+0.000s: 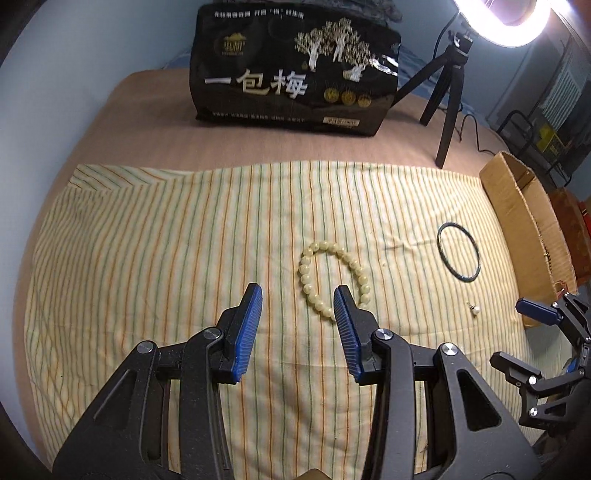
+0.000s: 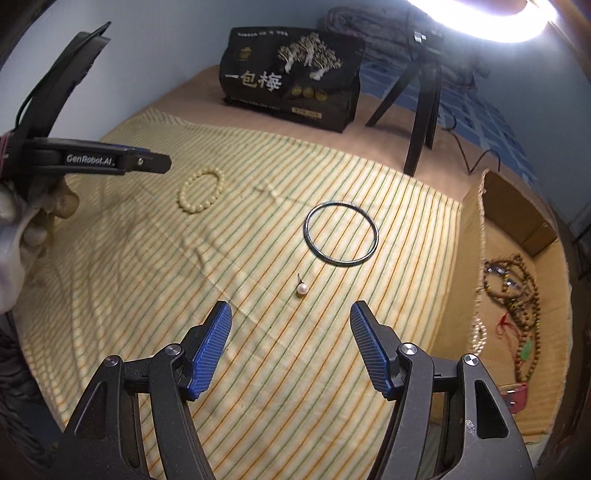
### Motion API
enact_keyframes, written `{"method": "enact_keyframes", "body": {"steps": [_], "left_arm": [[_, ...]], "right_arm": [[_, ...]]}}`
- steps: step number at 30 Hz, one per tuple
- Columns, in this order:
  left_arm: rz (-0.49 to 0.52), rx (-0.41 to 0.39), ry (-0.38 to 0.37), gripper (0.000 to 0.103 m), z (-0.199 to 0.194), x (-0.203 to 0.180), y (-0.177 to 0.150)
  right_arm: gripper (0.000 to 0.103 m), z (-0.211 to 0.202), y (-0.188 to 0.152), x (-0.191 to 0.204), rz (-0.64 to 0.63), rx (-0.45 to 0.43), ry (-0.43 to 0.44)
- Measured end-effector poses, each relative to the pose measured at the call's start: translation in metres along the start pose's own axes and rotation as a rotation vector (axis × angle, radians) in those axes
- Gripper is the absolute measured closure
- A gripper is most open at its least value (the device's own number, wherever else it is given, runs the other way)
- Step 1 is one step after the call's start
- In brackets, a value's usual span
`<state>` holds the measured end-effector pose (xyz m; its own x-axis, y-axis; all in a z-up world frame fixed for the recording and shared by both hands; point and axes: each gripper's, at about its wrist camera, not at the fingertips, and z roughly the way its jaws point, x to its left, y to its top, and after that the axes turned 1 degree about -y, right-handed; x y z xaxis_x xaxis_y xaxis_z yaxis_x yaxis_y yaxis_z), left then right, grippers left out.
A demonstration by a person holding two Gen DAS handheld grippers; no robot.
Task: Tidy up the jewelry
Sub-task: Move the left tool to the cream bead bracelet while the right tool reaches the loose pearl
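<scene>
A yellow cloth with thin green and orange stripes (image 1: 166, 240) is spread over a tan-covered bed (image 1: 147, 122). At the far end of the bed stands a black snack bag printed with white trees and Chinese characters (image 1: 295, 70), and beside it a black tripod (image 1: 448, 99) carrying a glowing ring light (image 1: 506, 22). An open brown cardboard box (image 2: 513, 236) sits at the right edge of the cloth; in the right wrist view it holds brown beaded strands (image 2: 524, 291).

Three pieces lie on the cloth, well apart: a cream beaded bracelet (image 1: 330, 275), a thin dark bangle (image 2: 341, 233) and a small pearl stud earring (image 2: 301, 288). Nothing lies between either gripper and these pieces.

The left gripper (image 1: 298, 299) has its blue-padded fingers (image 1: 251, 314) moderately spread and empty; its right finger overlaps the bracelet's near edge in its own view, though contact cannot be told. The right gripper (image 2: 290, 315) has its fingers (image 2: 216, 332) spread wider and holds nothing, with the earring just beyond the gap and the bangle farther on.
</scene>
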<state>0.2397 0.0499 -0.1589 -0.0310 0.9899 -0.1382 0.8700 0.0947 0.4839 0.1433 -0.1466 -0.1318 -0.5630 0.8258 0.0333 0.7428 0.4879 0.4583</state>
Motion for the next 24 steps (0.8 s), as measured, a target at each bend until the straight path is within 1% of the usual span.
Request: {"method": "enact_keyframes", "body": {"steps": [5,8,9,11,14,21,24], "left_arm": [[-0.027,0.017,-0.018,0.062,0.007,0.002,0.003],[-0.046,0.028,-0.025,0.062,0.012,0.003,0.005],[-0.051,0.036,-0.026,0.063,0.015,0.002,0.006],[-0.062,0.053,-0.029,0.070,0.019,0.004,0.007],[-0.086,0.072,-0.038,0.070,0.027,0.004,0.008],[-0.090,0.090,-0.033,0.070,0.039,0.003,0.012],[-0.068,0.094,-0.018,0.070,0.043,-0.001,0.013]], "right_arm": [[0.038,0.011,0.002,-0.005,0.015,0.014,-0.018],[0.051,0.015,0.005,-0.007,0.034,0.025,-0.001],[0.053,0.018,0.006,-0.007,0.036,0.032,0.001],[0.054,0.023,0.006,-0.006,0.031,0.042,-0.007],[0.061,0.028,0.007,-0.005,0.018,0.055,-0.010],[0.063,0.035,0.011,-0.008,0.023,0.058,-0.021],[0.070,0.039,0.012,-0.009,0.027,0.066,-0.016]]}}
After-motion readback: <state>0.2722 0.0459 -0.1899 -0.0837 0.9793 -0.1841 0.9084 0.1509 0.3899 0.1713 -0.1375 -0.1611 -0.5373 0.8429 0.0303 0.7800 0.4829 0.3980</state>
